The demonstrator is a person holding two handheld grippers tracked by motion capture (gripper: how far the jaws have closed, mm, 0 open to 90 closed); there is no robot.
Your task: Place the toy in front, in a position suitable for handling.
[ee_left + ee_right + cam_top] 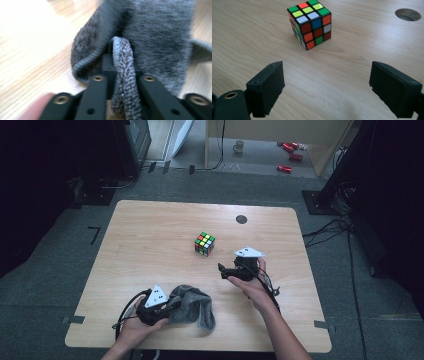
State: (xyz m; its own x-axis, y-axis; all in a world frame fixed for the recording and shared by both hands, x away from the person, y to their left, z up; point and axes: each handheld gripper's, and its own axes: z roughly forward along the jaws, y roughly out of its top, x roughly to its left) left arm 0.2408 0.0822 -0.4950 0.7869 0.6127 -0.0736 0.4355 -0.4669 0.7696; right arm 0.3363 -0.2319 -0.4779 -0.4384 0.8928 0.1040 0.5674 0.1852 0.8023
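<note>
Pinching a fold of the grey sock [155, 37] near the table's [150, 220] front edge, the left gripper [122, 75] is clenched for lifting; the right gripper [327, 85] is gaping, lining up on the cube [310, 23].

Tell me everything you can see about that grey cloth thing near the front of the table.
The grey cloth looks like a sock or small knitted rag: soft, fuzzy, mottled grey, with a paler ribbed edge. It lies crumpled and folded on the wooden table near its front edge, left of centre. The left gripper is shut on it: a bunched fold stands pinched between the two black jaws. The rest of it spreads loosely on the tabletop.
</note>
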